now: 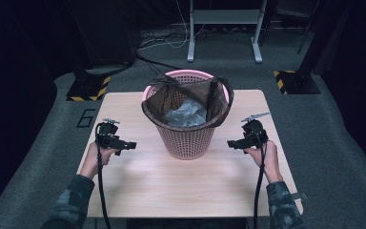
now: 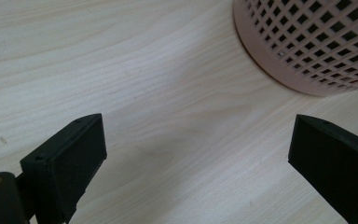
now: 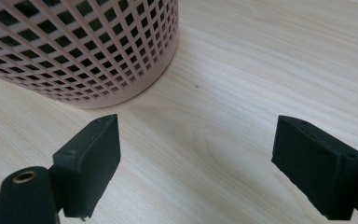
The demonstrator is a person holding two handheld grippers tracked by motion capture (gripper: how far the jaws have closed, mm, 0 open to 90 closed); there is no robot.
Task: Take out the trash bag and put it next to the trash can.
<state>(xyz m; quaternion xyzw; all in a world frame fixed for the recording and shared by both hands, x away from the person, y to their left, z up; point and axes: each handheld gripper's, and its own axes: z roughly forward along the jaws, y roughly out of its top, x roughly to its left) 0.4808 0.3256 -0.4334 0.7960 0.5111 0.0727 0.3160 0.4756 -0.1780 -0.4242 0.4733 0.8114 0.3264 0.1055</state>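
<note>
High view: left gripper (image 1: 129, 144) at 9 o'clock of the pink basket (image 1: 187, 138), jaws apart over bare wooden surface (image 1: 171, 186); basket, lined with a dark bag (image 1: 219, 102), stands centre-rear; right gripper (image 1: 232, 143) at 3 o'clock, jaws apart, holding nothing.

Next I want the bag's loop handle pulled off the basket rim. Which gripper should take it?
Probably the right gripper. The dark bag's loop handle hangs over the pink basket's rim on that side. Both grippers, the left gripper included, are open, empty and level beside the basket.
</note>
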